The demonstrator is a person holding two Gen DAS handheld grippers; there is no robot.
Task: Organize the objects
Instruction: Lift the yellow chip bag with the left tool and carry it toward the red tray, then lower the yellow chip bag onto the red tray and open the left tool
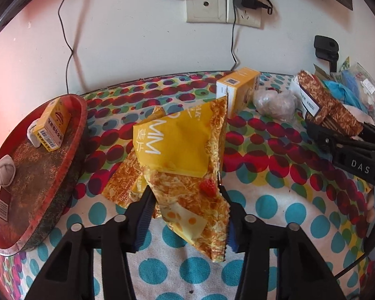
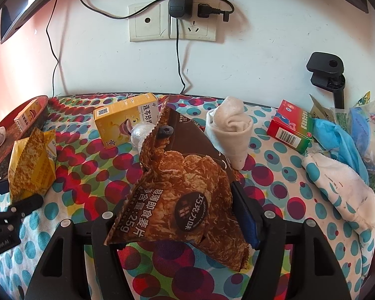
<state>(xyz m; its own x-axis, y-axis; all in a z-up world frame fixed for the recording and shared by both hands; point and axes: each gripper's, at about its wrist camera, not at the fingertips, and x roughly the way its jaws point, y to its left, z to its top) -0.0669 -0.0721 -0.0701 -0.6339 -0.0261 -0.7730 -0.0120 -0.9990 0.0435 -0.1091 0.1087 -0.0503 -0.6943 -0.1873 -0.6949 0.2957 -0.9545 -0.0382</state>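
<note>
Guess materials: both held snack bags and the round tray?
Yellow snack bag in left gripper: glossy printed plastic film, creased, zigzag-cut edge. Brown cereal bag in right gripper: same film look, serrated edge. Red tray: hard rim, worn mottled finish; probably lacquered plastic or metal, unclear.

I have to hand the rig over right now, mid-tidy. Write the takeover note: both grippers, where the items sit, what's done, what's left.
Left gripper: shut on the yellow snack bag, held above the tablecloth.
Right gripper: shut on the brown cereal bag.
Done, as it appears: red tray at far left holds a small yellow box, a rolled sock and a dark red box.
Left: both held bags, yellow carton, rolled white sock, red-green box, and the pile of cloths and packets at right.
</note>
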